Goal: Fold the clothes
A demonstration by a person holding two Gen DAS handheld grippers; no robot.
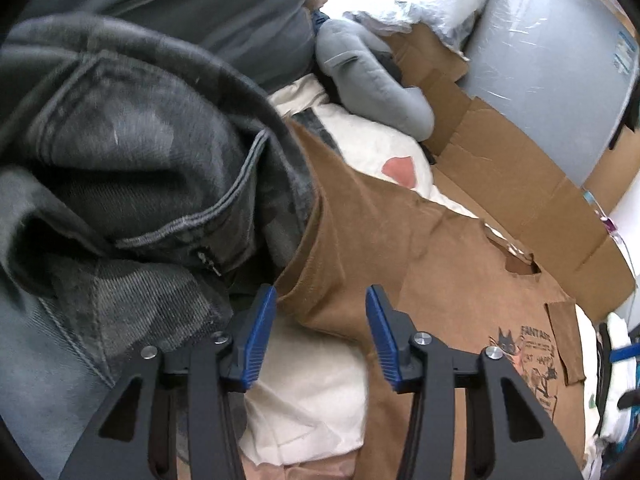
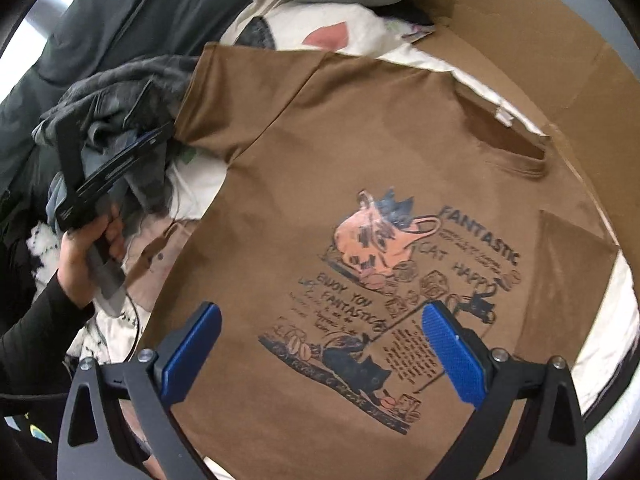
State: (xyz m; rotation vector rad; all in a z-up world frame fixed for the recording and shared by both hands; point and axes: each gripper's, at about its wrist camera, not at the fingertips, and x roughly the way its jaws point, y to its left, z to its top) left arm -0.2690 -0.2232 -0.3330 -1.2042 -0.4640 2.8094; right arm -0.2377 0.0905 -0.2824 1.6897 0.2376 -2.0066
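On the left lies a heap of dark clothing: grey jeans [image 1: 132,184] bunched with a zip showing, and a dark grey cover [image 2: 132,12] behind them. A person's hand [image 2: 86,258] in a black sleeve [image 2: 32,344] holds the left gripper [image 1: 320,304] at the edge of that heap. Its blue pads stand partly apart over the brown sleeve hem with nothing pinched between them — whether they touch the cloth I cannot tell.

The surface under everything is soft and covered in white bedding [image 1: 312,392] with a pink patch [image 1: 400,170]; it reads as a bed rather than a table. In the middle the brown T-shirt [image 2: 360,140] is spread flat, print side up, with a cat drawing and the word "FANTASTIC". In the right wrist view its collar points to the upper right, its hem runs toward the camera, so the long axis goes from lower left to upper right; one short sleeve reaches toward the jeans.

The right gripper [image 2: 320,344] hangs above the print, pads spread wide, holding nothing.

Further right, flattened cardboard [image 1: 520,168] lies along the bed's far edge — open flaps, nothing seen inside. A grey plush toy [image 1: 372,76] rests beside it, with a plastic-wrapped pale mattress [image 1: 552,80] behind.
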